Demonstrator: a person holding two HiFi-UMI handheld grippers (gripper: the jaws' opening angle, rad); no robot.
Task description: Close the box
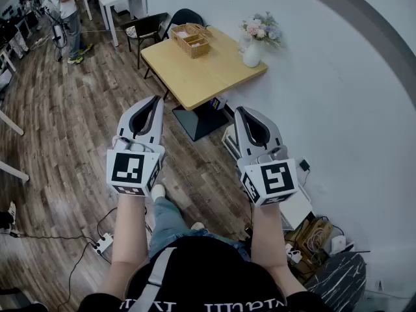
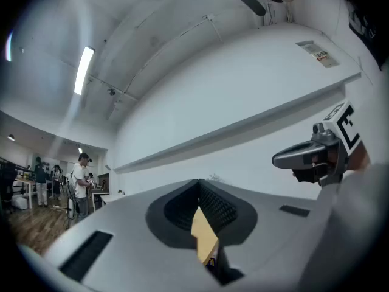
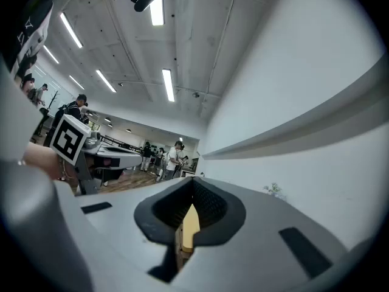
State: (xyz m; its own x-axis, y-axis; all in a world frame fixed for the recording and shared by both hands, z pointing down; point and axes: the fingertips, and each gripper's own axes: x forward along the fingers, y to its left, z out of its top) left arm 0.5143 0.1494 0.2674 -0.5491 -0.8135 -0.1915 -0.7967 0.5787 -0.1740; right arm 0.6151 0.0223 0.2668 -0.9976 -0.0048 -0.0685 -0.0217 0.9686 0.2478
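Wood-floored office, white wall at right. A yellow table (image 1: 201, 77) stands upper middle of the head view, well ahead of the person. On it sits the brown box (image 1: 190, 39), its top apparently open, near a flower vase (image 1: 252, 53). The left gripper (image 1: 156, 101) and right gripper (image 1: 238, 110) are both closed on nothing. I judge this the approach: the next move calls for getting nearer and opening the jaws.

Light grey left gripper (image 1: 156, 100) and right gripper (image 1: 238, 110) with dark hollow middles, a white cube (image 1: 133, 170) with black square marks on each, black shirt (image 1: 208, 272) with white letters, grey strap (image 1: 153, 281), blue jeans (image 1: 170, 221), white shoes (image 1: 158, 191)
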